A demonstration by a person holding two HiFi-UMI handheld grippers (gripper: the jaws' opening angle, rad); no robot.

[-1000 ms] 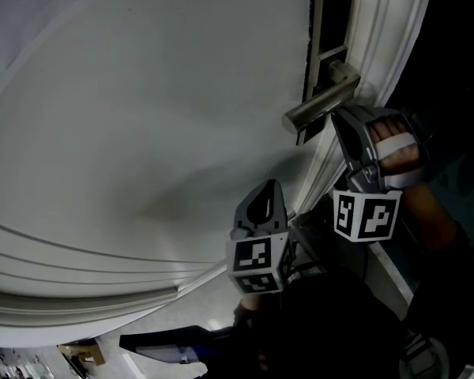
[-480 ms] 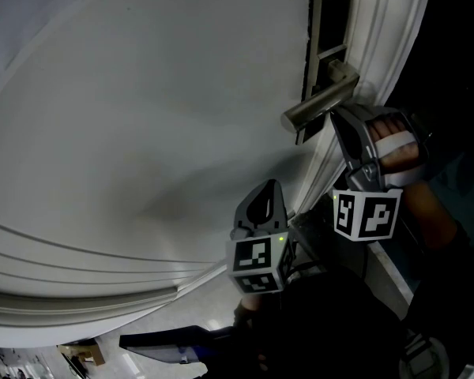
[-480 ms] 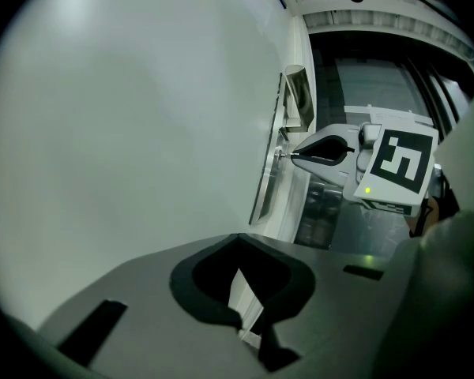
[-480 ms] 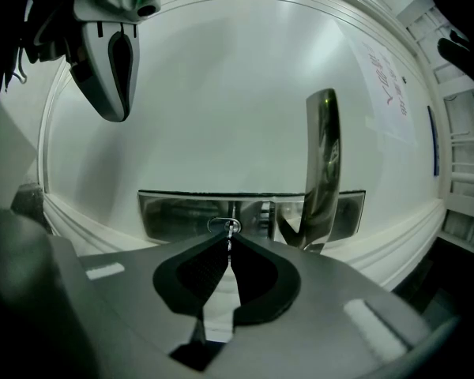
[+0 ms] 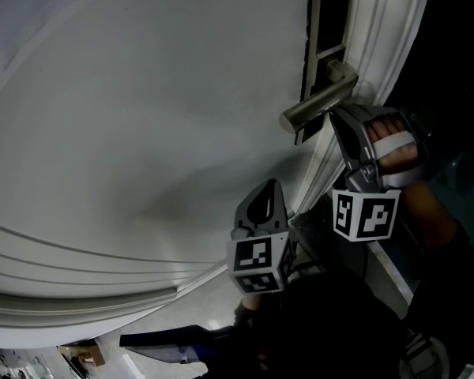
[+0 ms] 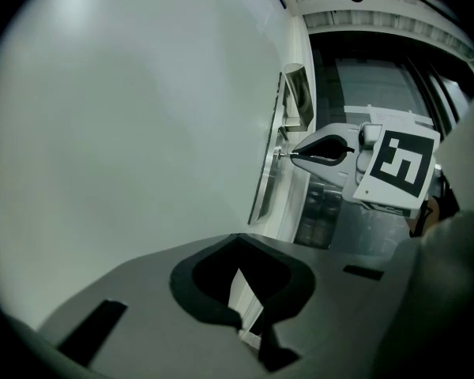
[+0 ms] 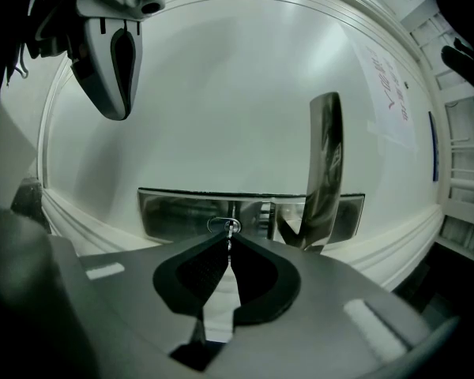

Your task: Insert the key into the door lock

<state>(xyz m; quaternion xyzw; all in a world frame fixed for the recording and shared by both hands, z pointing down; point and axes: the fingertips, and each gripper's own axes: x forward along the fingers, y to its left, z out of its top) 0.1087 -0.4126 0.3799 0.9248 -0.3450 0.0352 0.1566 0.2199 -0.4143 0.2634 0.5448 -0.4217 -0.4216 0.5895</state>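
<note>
The right gripper view alone shows the small silver metal key (image 7: 230, 231) at frame centre. It is pinched in the clenched right gripper (image 7: 230, 242), tip at the keyhole of the polished steel lock plate (image 7: 174, 212). How far it has entered cannot be made out. In the head view, the silver lever handle (image 5: 320, 101) covers that spot. The left gripper (image 6: 237, 238) is closed and empty, clear of the white door (image 6: 126, 133).

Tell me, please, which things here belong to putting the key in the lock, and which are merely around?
For the job:
- key, pinched in the right gripper
- keyhole in the lock plate, right at the key's tip

Merely around:
- left gripper, shut and empty
- door handle
- paper notice on the door
</note>
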